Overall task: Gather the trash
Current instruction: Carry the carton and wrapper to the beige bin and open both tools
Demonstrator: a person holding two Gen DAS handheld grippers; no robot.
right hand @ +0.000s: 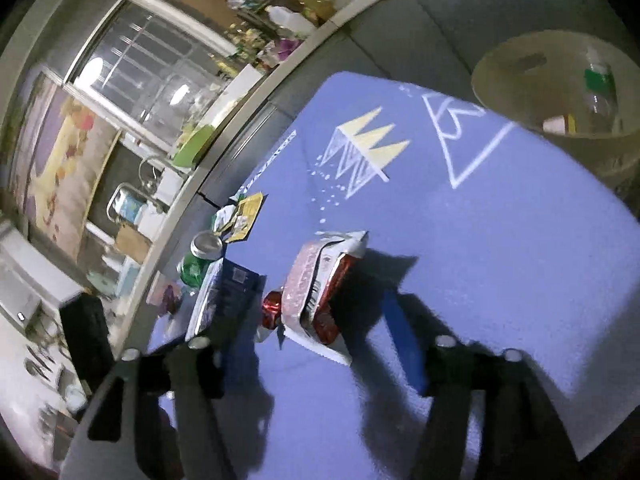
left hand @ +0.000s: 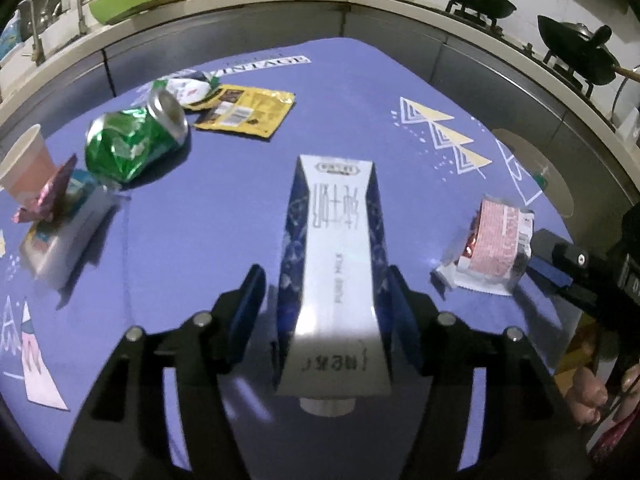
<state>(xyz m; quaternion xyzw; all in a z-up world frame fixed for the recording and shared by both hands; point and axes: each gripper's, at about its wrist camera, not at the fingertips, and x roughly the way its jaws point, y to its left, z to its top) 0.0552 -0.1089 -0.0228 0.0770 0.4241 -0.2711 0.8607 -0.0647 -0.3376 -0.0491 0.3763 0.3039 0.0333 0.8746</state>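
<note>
Carton (left hand: 338, 264), a tall glossy white-and-blue box, lies flat on the purple cloth (left hand: 240, 208) between the spread pads of the left gripper (left hand: 326, 292), gaps showing each side. Right gripper (right hand: 316, 320) stands open around a crinkled pink foil wrapper (right hand: 316, 284). A crushed green can (left hand: 136, 140) lies further left.

Carton (left hand: 336, 264) mid-table (left hand: 224, 208) — can (left hand: 136, 140) left, wrapper (left hand: 494, 246) right.
</note>
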